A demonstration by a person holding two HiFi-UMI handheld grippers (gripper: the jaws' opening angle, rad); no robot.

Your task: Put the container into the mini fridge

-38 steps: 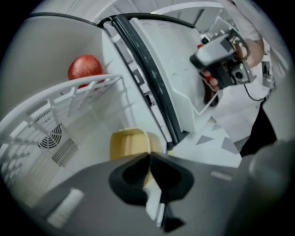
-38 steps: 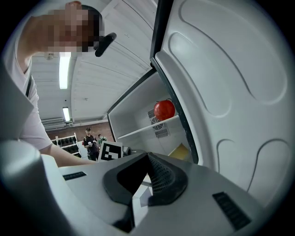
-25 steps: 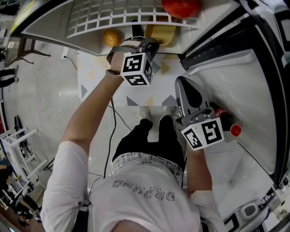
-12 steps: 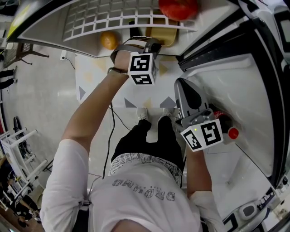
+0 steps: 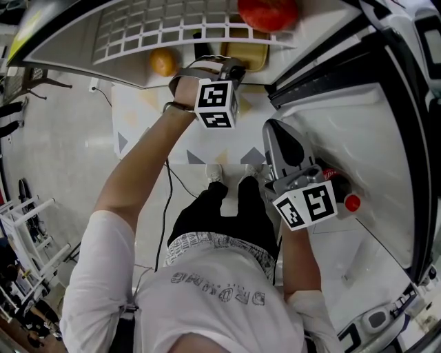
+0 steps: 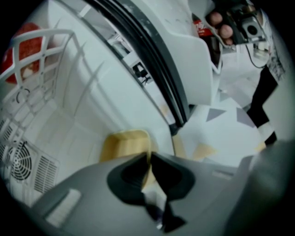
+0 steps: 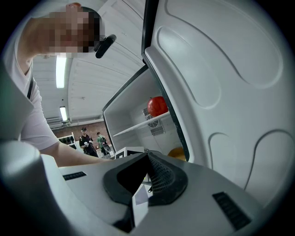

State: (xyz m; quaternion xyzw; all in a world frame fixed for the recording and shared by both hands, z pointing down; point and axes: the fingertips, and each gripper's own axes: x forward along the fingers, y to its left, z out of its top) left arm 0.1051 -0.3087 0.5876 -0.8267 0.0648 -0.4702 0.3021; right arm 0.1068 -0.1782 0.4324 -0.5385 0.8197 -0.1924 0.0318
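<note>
A shallow yellow container [image 5: 244, 54] [image 6: 123, 145] sits low inside the open mini fridge [image 5: 83, 41], under the white wire shelf [image 5: 158, 27]. My left gripper [image 5: 231, 69] [image 6: 150, 159] reaches into the fridge and is shut on the container's near rim, which shows as a thin yellow edge between the jaws. My right gripper [image 5: 277, 129] [image 7: 147, 159] hangs beside the inside of the open fridge door [image 5: 358, 138] [image 7: 221, 69]. Its jaws meet with nothing between them.
A red fruit [image 5: 269, 10] [image 7: 157, 105] lies on the wire shelf and an orange [image 5: 163, 62] sits below it. A cola bottle [image 5: 341, 189] with a red cap stands in the door. A fan grille [image 6: 18, 161] is on the fridge's back wall. The person's legs stand on the pale floor.
The left gripper has shifted slightly right, deeper toward the fridge, still holding the container. The right gripper has barely moved.
</note>
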